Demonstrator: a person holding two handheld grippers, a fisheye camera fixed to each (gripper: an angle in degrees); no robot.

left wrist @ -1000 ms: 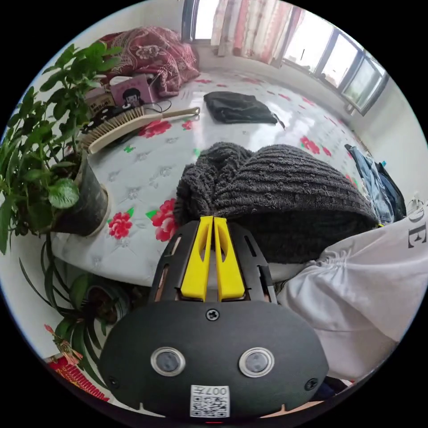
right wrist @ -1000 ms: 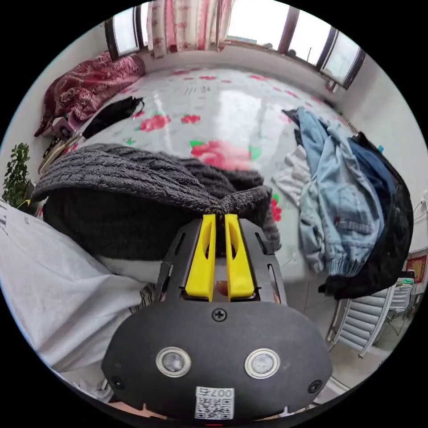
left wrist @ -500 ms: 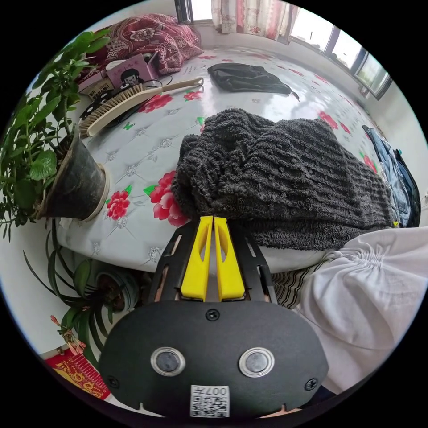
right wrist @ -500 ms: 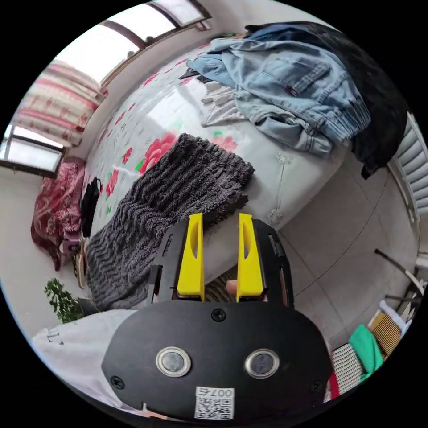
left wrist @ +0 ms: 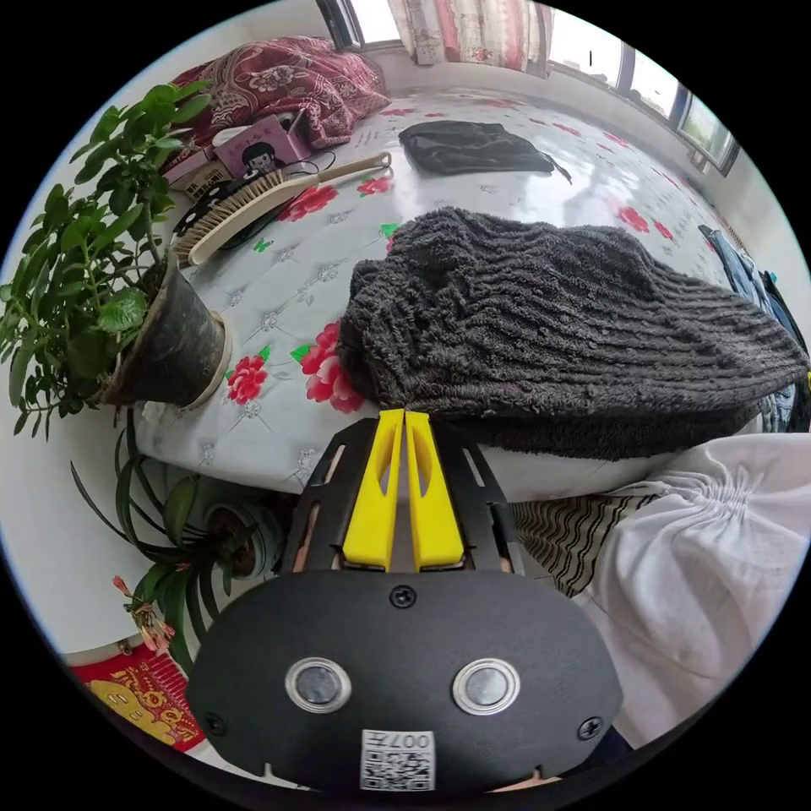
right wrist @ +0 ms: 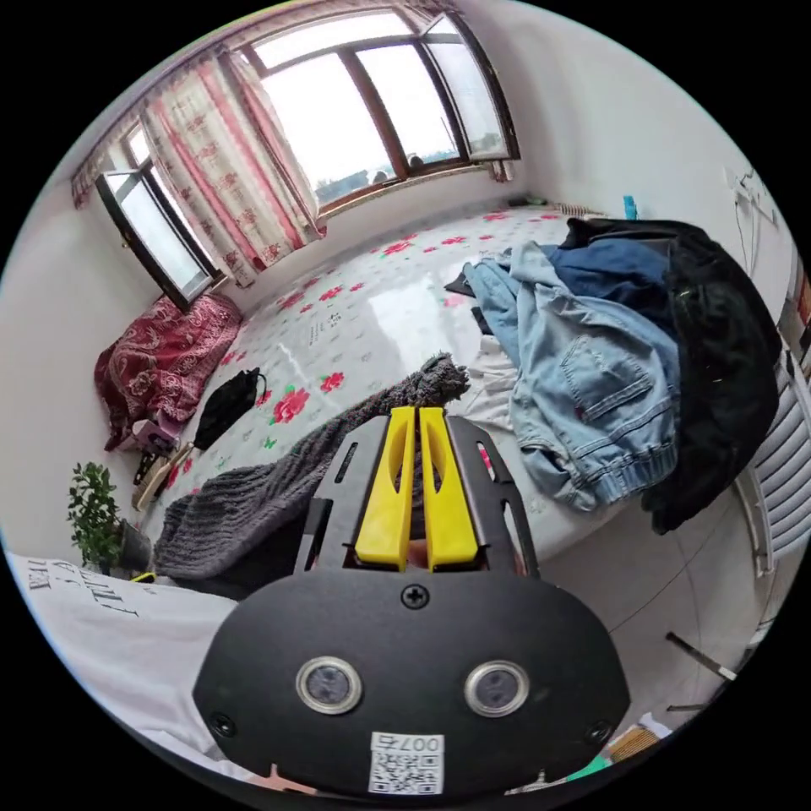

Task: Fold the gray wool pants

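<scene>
Yellow fingers point(left wrist: 404, 414) closed beside gray wool pants point(left wrist: 574, 321).

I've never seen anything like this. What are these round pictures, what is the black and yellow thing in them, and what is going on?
There is no robot here. A person holds a two-fingered hand tool in each hand, and each tool carries a wide-angle camera, hence the round pictures.

The left gripper view looks past the left gripper, the right gripper view past the right gripper. The yellow fingers do the grasping.

On the white flowered bed lie the dark gray knitted wool pants, a long-handled brush, a black garment and a heap of denim clothes. A potted plant stands at the bed's corner.

The right gripper seems to pinch one end of the pants. The left one is shut at their edge, but whether it grips cloth is unclear.
</scene>
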